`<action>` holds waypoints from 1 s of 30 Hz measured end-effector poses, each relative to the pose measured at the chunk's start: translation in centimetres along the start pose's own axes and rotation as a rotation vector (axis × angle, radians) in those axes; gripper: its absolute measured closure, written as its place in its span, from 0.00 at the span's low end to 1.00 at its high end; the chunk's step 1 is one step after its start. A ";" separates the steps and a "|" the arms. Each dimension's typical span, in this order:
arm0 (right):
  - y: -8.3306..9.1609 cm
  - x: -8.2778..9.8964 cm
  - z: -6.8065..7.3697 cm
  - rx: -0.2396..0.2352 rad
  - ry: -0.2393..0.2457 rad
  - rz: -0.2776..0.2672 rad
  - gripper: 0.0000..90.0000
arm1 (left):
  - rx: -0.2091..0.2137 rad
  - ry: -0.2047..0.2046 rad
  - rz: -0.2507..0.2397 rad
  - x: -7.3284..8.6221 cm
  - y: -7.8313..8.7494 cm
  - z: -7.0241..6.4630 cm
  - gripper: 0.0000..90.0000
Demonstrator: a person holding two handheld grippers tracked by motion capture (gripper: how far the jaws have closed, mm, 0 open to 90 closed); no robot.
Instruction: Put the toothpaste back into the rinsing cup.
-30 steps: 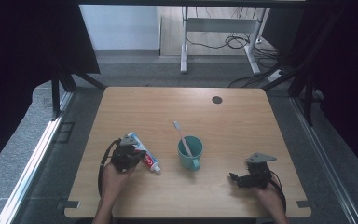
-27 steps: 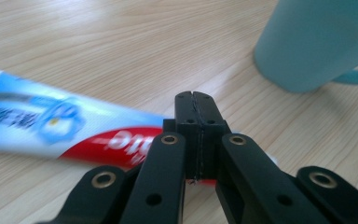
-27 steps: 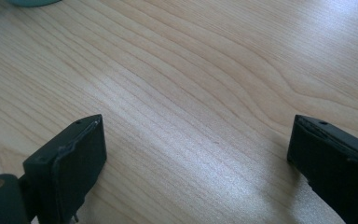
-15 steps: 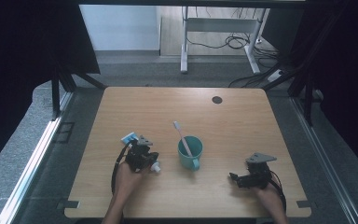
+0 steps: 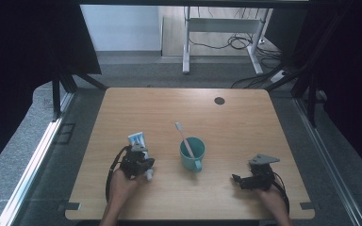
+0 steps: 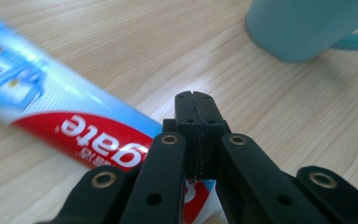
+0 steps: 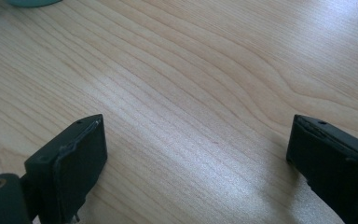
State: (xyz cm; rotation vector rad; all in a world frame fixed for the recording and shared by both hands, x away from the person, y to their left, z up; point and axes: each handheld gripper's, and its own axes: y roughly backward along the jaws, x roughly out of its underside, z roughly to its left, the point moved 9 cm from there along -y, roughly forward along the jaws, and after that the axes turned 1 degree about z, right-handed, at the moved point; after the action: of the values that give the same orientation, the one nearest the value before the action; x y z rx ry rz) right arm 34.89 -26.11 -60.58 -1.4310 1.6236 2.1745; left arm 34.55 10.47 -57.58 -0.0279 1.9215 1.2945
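Note:
A red, white and blue toothpaste tube point(image 5: 136, 140) lies on the wooden table point(image 5: 245, 122), left of a teal cup point(image 5: 192, 153). A toothbrush point(image 5: 183, 135) stands in the cup and leans toward the back. My left gripper point(image 5: 146, 165) rests over the tube's cap end. In the left gripper view its jaws point(image 6: 196, 100) are shut flat against each other with nothing between them, the tube point(image 6: 65, 116) lies under and left of them, and the cup point(image 6: 303, 28) is beyond. My right gripper point(image 5: 236, 178) sits at the front right, open point(image 7: 196, 154) over bare wood.
A dark round cap point(image 5: 219, 100) is set into the table near its back edge. Dark curtains close in both sides. Behind the table stand a desk frame point(image 5: 217, 28) and cables on the floor. A sliver of the cup point(image 7: 28, 2) marks the right gripper view's top edge.
My left gripper has shifted a little to the right, from the tube's left side to over its cap end. The right gripper has kept still.

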 end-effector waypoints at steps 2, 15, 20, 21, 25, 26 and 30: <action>0.0 0.0 0.0 0.001 0.000 0.000 0.05 | -0.001 0.007 -0.001 0.4 0.3 0.3 1.00; 0.0 0.0 0.0 0.001 0.000 -0.001 0.05 | -0.044 0.039 0.021 2.3 1.9 2.0 1.00; 0.0 0.0 0.0 0.001 -0.001 0.000 0.05 | -0.050 0.035 0.020 2.1 2.3 2.2 0.99; 0.0 0.0 0.0 0.001 -0.001 0.000 0.05 | -0.049 0.032 0.016 1.9 2.4 2.2 0.99; 0.0 0.0 0.0 0.001 -0.001 0.000 0.05 | -0.061 0.029 0.011 1.2 2.9 2.4 0.90; 0.0 0.0 0.0 0.001 0.000 0.000 0.05 | -0.064 0.027 0.012 1.0 3.0 2.6 0.90; 0.0 0.0 0.0 0.001 0.000 0.000 0.05 | -0.090 0.040 0.037 0.8 3.0 3.5 0.72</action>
State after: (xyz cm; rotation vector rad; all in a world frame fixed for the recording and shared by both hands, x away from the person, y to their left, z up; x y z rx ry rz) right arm 34.89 -26.11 -60.58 -1.4303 1.6237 2.1739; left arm 34.79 14.94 -56.34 -0.0645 1.9039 1.4145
